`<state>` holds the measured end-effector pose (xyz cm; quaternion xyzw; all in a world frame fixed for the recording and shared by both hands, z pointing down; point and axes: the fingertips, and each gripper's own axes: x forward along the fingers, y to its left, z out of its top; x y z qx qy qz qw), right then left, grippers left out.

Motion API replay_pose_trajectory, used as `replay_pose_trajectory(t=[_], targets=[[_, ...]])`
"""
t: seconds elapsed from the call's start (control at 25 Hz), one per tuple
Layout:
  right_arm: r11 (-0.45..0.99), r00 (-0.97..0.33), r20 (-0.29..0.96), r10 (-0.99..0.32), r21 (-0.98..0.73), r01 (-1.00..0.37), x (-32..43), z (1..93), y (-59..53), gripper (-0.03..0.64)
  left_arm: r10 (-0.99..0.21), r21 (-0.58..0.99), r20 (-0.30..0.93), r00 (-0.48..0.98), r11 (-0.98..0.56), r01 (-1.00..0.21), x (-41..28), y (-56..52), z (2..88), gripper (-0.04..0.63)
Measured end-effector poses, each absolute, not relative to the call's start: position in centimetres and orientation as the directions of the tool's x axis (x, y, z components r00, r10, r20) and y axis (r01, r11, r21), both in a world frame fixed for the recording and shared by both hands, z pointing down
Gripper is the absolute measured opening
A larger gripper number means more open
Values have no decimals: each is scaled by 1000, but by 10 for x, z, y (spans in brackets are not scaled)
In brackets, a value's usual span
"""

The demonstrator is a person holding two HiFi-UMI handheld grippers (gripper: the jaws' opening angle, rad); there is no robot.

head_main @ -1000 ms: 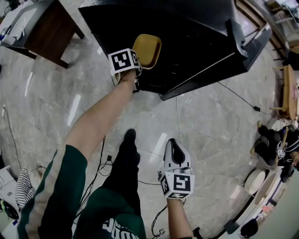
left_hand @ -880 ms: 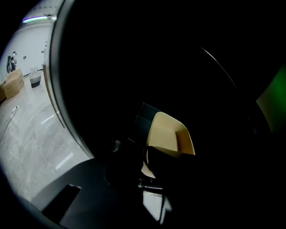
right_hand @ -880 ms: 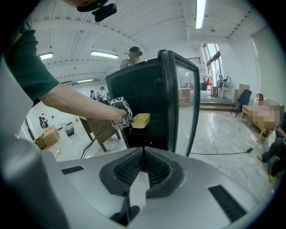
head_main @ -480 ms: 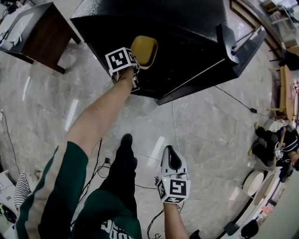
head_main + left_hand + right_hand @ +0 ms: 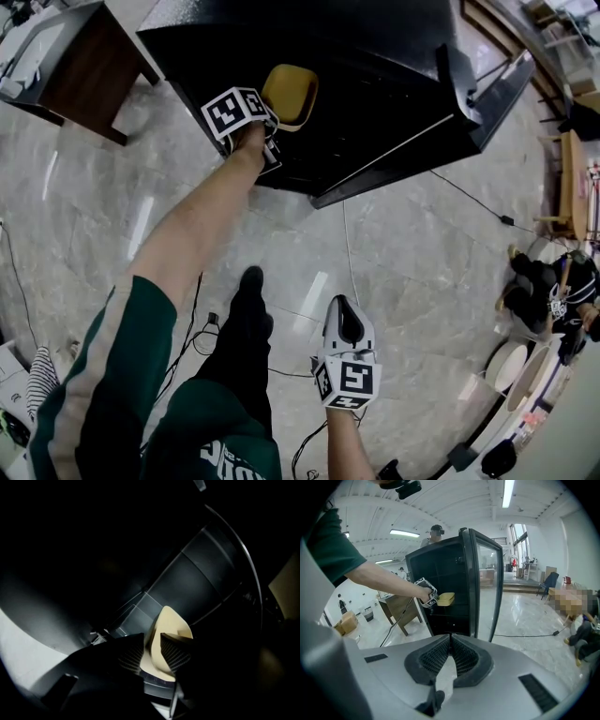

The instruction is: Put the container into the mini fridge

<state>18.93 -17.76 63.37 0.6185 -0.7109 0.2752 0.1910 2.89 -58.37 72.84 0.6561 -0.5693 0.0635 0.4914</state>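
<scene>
Ribbed pads (image 5: 174, 652) of the left gripper (image 5: 152, 641) pinch one wall of the tan container (image 5: 172, 626), one pad inside the rim and one outside, holding it at the open front of the mini fridge (image 5: 375, 66). From the fingers, the container's long axis runs straight ahead into the fridge's dark cabinet, so the tub leads and the gripper trails behind it, outside the opening. Pale shelf edges show dimly inside the fridge, beyond and below the container; whether it touches any of them cannot be told. The fridge's glass door (image 5: 486, 581) stands wide open, to the right of the opening as seen in the right gripper view. The right gripper (image 5: 450, 648), its jaws pressed together on nothing, hangs well back from the fridge over the marble floor (image 5: 412, 253), pointed at the fridge front. With the left gripper far the nearer, the job looks close to its end: a push forward onto a shelf and a release appear to be what remains.
</scene>
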Motion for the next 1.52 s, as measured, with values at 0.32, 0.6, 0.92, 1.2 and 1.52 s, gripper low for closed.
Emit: replay_pose_trajectory(t=[0.32,0.6,0.92,1.2,1.52], targets=[[95,-169,603,-779,-152,-984,179,627,-176,37,-683,559,635,359,86,-825,22,-575,722,107],[100,-176,611,-772,-157,-982,170,628,-169,37,-671,504,642,372,3,-864,27,-559,715,107],[125,-189,589,-786,-148,-981,170,614,-182,37,-689,392,630,358,-116,-913,29,-557,691,86],[138,-196,578,-792,-143,-980,173,606,-186,37,-712,272,615,338,-210,-939,23,-550,669,31],[160,-215,572,-792,-146,-976,172,601,-191,37,-731,169,570,375,-342,-924,28,-544,650,14]])
